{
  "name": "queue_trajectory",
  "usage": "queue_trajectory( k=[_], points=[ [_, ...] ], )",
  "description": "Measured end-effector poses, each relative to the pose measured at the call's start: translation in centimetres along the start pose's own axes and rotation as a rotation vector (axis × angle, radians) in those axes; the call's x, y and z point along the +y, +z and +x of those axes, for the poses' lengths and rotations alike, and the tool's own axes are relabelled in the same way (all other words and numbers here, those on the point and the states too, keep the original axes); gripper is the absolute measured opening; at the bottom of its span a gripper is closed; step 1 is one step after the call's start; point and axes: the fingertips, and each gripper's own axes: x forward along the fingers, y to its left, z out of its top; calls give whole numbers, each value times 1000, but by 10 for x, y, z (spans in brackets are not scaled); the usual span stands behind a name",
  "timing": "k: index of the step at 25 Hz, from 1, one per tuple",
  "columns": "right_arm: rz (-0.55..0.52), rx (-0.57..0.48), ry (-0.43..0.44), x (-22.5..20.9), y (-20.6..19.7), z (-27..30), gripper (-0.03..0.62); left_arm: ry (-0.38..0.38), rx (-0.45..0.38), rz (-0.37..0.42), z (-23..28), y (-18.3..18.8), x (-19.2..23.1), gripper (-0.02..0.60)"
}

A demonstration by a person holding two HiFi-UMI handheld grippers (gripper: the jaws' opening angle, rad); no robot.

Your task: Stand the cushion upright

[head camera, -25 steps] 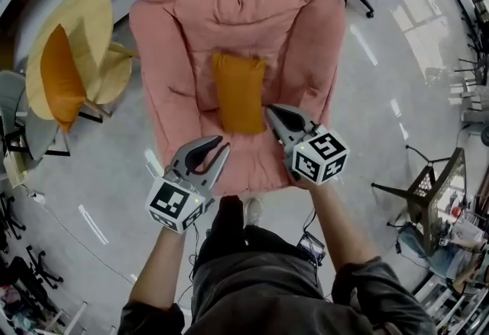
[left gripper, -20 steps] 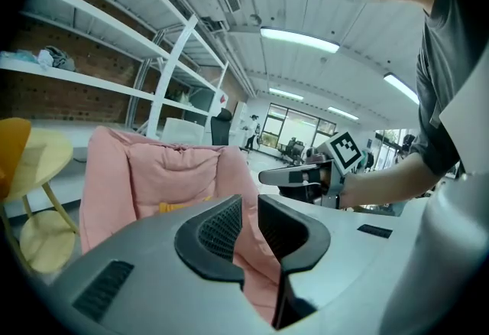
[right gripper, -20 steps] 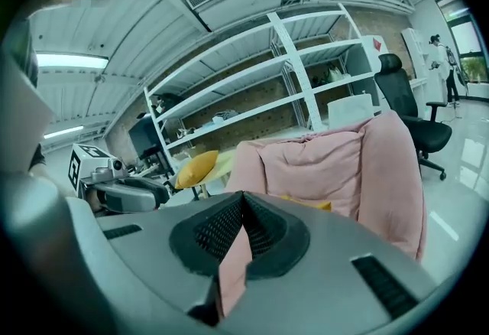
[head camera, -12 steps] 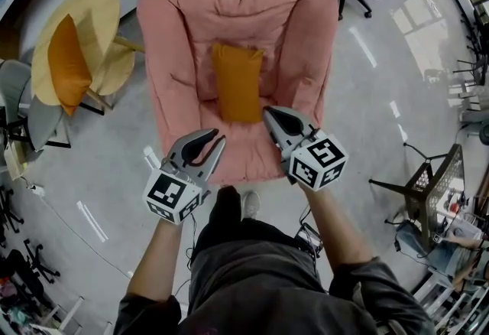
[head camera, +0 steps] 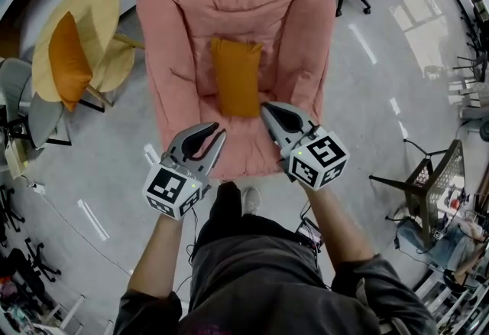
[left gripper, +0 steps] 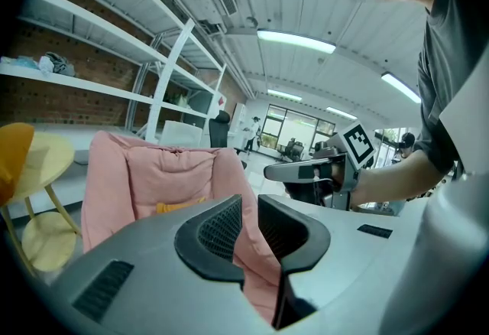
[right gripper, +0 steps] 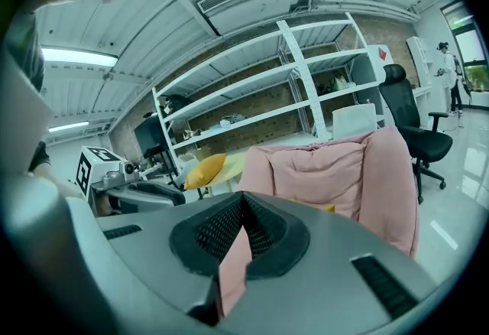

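Orange cushion mid pink armchair, against backrest. Likely light, soft, squashy; pinch top corners or side edges. Left gripper fingers narrowly apart, empty; right gripper fingers closed, empty.

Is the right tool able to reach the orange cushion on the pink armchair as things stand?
Probably yes: the right tool hangs just beside the orange cushion, with nothing between them. Its jaws are shut, though.

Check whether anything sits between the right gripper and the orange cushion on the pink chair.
Nothing visible does: the right gripper sits just beside the orange cushion, at its near corner, above the bare pink chair seat.
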Motion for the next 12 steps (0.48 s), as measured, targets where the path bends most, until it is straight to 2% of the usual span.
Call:
queue_trajectory(
  k=[12],
  points=[
    [1,16,3,-2,-5,-3,15,-3,-4,1,4,2,-1,71]
  ],
)
